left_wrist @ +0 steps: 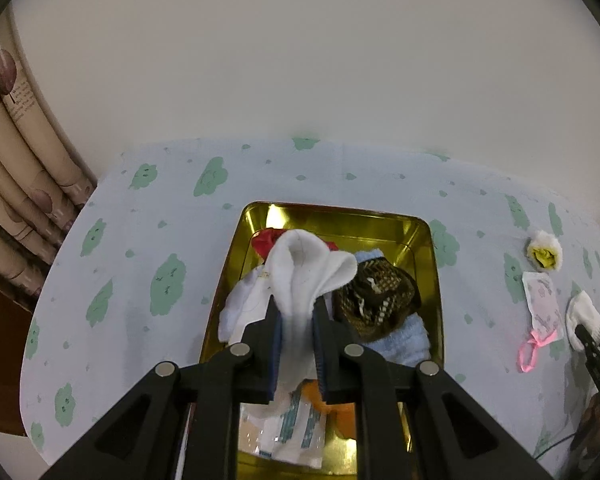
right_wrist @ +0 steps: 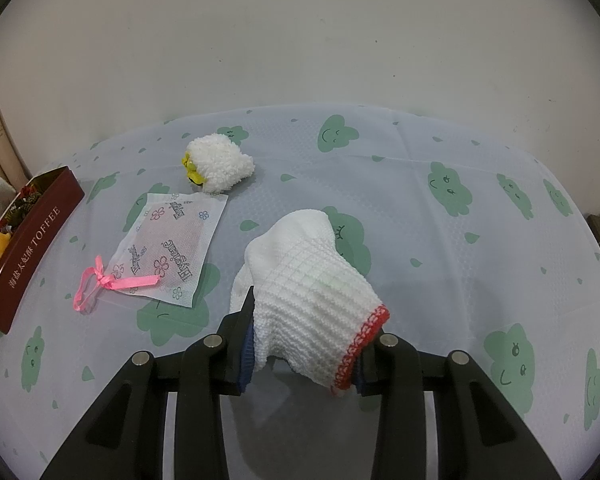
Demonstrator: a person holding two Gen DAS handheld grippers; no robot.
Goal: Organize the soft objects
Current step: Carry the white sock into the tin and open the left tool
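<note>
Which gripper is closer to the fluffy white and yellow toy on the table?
Right. The right gripper, shut on a knit glove, is near the fluffy toy; the left gripper is over the tin.

"TOFFEE" on tin [right_wrist: 32, 240]; "Hygienic" on pouch [right_wrist: 172, 246]

My tablecloth [right_wrist: 420, 208] is pale blue with green smiling clouds and little green drops on it. My tin [left_wrist: 420, 240] is shiny gold inside, and its outside [right_wrist: 32, 248] is dark red with pale letters. The sock [left_wrist: 304, 276] in my left gripper [left_wrist: 296, 320] is plain white. In the tin I see something red [left_wrist: 264, 240], a brown and cream checked thing [left_wrist: 380, 296], a light blue fuzzy thing [left_wrist: 404, 340] and something orange [left_wrist: 336, 412]. My glove [right_wrist: 312, 292] is white with a red edge. The pouch [right_wrist: 168, 244] is white with red and blue flowers, black words and a pink ribbon [right_wrist: 104, 284]. The fluffy ball [right_wrist: 220, 164] is white with yellow. My grippers are black.
</note>
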